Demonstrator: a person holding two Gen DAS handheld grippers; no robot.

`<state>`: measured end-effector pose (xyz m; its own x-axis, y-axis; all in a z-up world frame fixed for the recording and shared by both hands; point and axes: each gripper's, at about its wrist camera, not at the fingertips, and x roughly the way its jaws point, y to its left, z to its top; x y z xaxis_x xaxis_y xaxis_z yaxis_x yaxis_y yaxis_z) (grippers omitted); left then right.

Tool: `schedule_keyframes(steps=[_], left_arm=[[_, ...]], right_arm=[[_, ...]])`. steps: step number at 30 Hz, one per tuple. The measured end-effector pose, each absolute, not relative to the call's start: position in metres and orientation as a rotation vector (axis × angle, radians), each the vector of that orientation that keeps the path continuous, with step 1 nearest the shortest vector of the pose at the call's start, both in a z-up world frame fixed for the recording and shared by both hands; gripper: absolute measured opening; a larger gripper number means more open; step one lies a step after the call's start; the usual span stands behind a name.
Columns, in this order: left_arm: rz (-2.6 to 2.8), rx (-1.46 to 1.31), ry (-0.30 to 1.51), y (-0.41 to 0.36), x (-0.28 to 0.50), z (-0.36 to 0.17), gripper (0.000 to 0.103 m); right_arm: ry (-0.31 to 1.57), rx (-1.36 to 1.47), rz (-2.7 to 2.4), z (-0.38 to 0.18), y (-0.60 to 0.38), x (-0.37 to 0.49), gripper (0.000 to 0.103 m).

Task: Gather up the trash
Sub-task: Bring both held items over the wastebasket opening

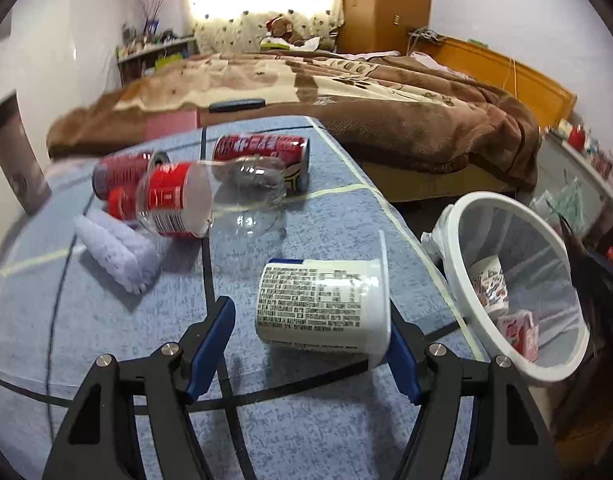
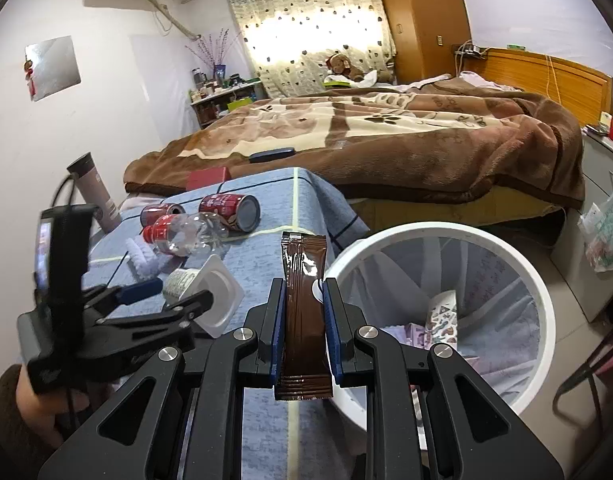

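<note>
A white yogurt cup (image 1: 322,304) lies on its side on the blue tablecloth (image 1: 338,216), printed label up. My left gripper (image 1: 310,312) is open around it; the right pad sits at the cup's rim and the left pad stands clear of it. In the right wrist view the same gripper (image 2: 174,294) reaches the cup (image 2: 214,292) from the left. My right gripper (image 2: 304,286) is shut on a brown sachet (image 2: 304,312), which stands upright beside the rim of the white bin (image 2: 426,230). Two red cans (image 1: 262,148), a clear bottle (image 1: 174,200) with a red label and a white crumpled piece (image 1: 114,256) lie further back.
The bin (image 1: 506,202) stands on the floor off the table's right edge and holds a paper cup and small cartons. A bed with a brown blanket (image 2: 386,140) runs behind the table. A grey tumbler (image 2: 94,192) stands at the table's far left.
</note>
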<state>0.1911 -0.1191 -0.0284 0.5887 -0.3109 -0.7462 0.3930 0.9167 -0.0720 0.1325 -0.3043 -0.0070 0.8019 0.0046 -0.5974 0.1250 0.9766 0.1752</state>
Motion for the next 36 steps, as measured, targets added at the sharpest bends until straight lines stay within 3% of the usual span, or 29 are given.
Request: schedule_keyframes(steps=[5, 6, 7, 20, 36], left_arm=[[-0.44, 0.047, 0.882, -0.114, 0.196, -0.035, 0.071], [-0.449, 0.053, 0.869, -0.114, 0.194, -0.034, 0.062], [-0.468, 0.052, 0.871, -0.116, 0.193, -0.034, 0.06], [-0.535, 0.045, 0.823, -0.128, 0.177, -0.008, 0.06], [-0.713, 0.135, 0.785, -0.221, 0.157, 0.014, 0.06]], right_arm=[[0.644, 0.21, -0.054, -0.009, -0.301, 0.133, 0.019], [0.645, 0.207, -0.054, -0.009, -0.301, 0.133, 0.019], [0.647, 0.206, -0.055, -0.009, -0.301, 0.133, 0.019], [0.631, 0.219, -0.094, -0.005, -0.316, 0.125, 0.019], [0.638, 0.26, -0.244, -0.008, -0.379, 0.109, 0.019]])
